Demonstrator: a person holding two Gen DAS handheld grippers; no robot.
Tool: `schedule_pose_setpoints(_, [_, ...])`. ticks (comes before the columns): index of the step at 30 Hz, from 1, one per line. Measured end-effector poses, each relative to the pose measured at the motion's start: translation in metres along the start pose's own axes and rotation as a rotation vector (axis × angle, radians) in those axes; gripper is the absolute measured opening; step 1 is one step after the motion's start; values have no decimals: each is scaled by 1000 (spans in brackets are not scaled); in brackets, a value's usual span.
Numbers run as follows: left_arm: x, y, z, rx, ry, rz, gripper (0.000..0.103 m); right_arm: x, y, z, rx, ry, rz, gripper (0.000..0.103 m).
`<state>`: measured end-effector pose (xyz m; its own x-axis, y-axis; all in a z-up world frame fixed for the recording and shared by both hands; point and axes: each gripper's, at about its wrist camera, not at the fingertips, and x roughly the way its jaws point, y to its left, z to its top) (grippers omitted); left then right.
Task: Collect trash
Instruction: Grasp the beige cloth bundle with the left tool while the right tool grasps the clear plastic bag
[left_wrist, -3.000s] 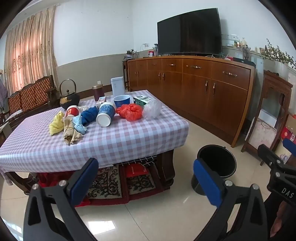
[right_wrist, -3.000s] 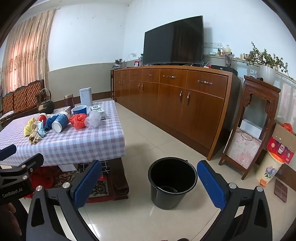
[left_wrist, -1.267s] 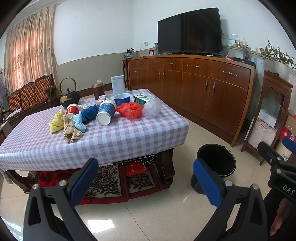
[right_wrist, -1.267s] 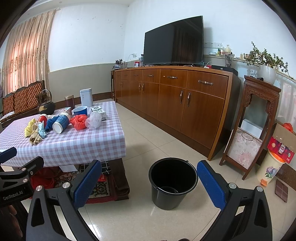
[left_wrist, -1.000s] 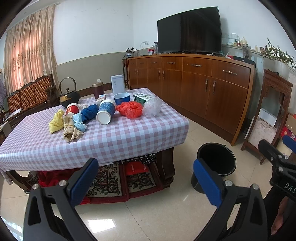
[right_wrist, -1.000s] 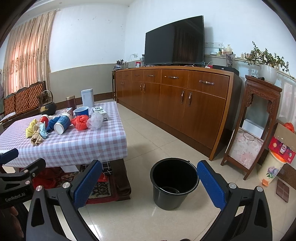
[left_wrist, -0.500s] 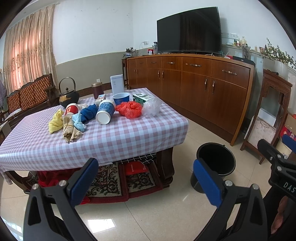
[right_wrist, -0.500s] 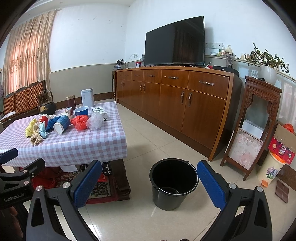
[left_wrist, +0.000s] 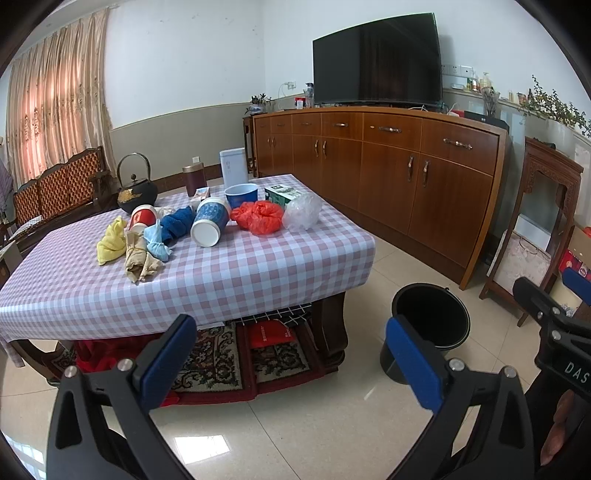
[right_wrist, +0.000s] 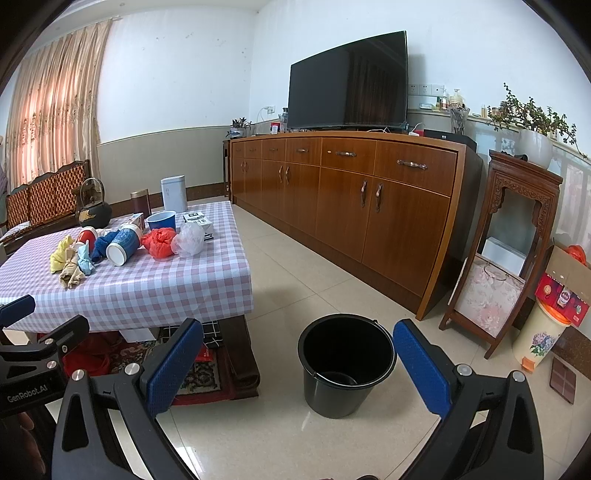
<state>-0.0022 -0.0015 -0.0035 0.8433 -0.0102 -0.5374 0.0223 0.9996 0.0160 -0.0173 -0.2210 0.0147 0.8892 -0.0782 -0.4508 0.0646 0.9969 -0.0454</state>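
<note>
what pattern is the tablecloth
Pink-and-white check on the tablecloth, clearest in the left wrist view.

On the surface (left_wrist: 229, 269), trash lies in a loose row toward the far side: a cloth bundle (left_wrist: 110, 242) at the left, a tied paper bundle (left_wrist: 140, 258) just right of it and nearer, then a tipped cup (left_wrist: 208, 221), a crumpled bag (left_wrist: 260, 218) and a clear bag (left_wrist: 301, 212) at the right end. Behind the row stand a kettle (left_wrist: 136, 188), a bowl (left_wrist: 241, 194) and a tall box (left_wrist: 232, 166). A bucket (right_wrist: 345, 363) stands on the floor right of the surface, well apart from it. A sideboard (right_wrist: 354, 199) runs along the far right wall, with a television (right_wrist: 349, 83) on top.
</note>
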Motion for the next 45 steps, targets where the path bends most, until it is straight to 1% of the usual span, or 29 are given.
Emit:
schedule_pose_setpoints(7, [0,-2,-1,2,0,-3,103,1,0,-2,0,5,2,103])
schedule_pose_setpoints(11, [2,3,-1,-9,2,17,103,5,1,-4,-7,17,11,103])
schedule_pose_setpoints(15, [6,16,3,-26,3,53,103,17,7,1,-23,43,50,103])
schedule_pose_setpoints(20, [14,44,10,-71,6,99,103,32,23,9,-64,47,94,103])
schedule_pose_setpoints(23, [21,59,14,-89,6,129,103,43,36,17,-77,12,127,103])
schedule_pose_setpoints(25, [25,72,17,-107,-1,137,103,48,40,20,-46,-32,167,103])
schedule_pose_setpoints(26, [27,78,18,-115,-2,144,103,54,44,22,-44,-25,183,103])
schedule_pose_setpoints(27, [31,84,18,-123,5,156,103,60,50,25,-64,-3,180,103])
schedule_pose_setpoints(29, [40,97,19,-148,24,159,103,72,63,31,-111,19,147,103])
schedule_pose_setpoints(30, [45,106,18,-168,36,144,103,77,68,33,-117,27,164,103])
schedule_pose_setpoints(31, [47,112,18,-181,38,148,103,81,70,35,-116,31,179,103])
schedule_pose_setpoints(33, [54,124,18,-186,37,198,103,94,79,40,-118,40,209,103])
schedule_pose_setpoints(35, [64,136,18,-188,53,235,103,106,88,45,-134,44,235,103])
schedule_pose_setpoints(38, [81,153,18,-191,86,257,103,120,101,52,-141,33,249,103])
schedule_pose_setpoints(40, [86,162,19,-193,73,280,102,130,110,57,-149,26,253,103])
schedule_pose_setpoints(43, [98,184,22,-245,57,294,102,147,122,63,-166,23,257,103])
schedule_pose_setpoints(45, [111,198,24,-269,61,305,96,164,131,66,-171,29,259,103])
